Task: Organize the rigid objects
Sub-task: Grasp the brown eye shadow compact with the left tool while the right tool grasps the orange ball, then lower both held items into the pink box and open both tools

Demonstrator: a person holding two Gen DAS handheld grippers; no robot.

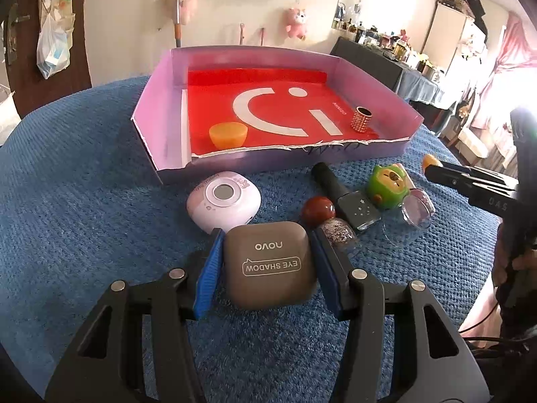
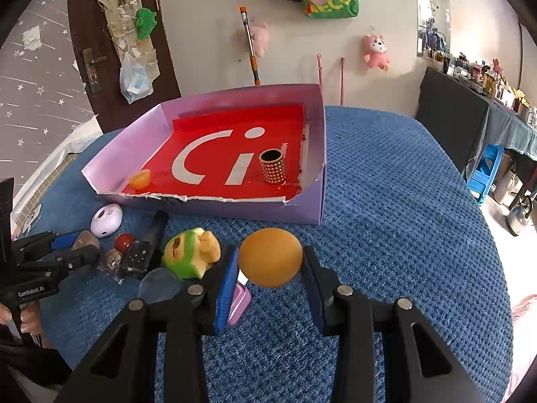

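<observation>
Two items are already placed in the pink tray (image 1: 161, 107); an eyeshadow case (image 1: 270, 265) is bracketed by the left gripper (image 1: 266, 268), an orange ball (image 2: 270, 257) held by the right gripper (image 2: 270, 278), several trinkets left near.

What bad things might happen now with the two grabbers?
The smooth round orange egg sits between the right gripper's jaws and may squirt out. The left gripper straddles the taupe eye shadow case; its jaws could bump the glittery bottle and red ball crowded beside it.
</observation>
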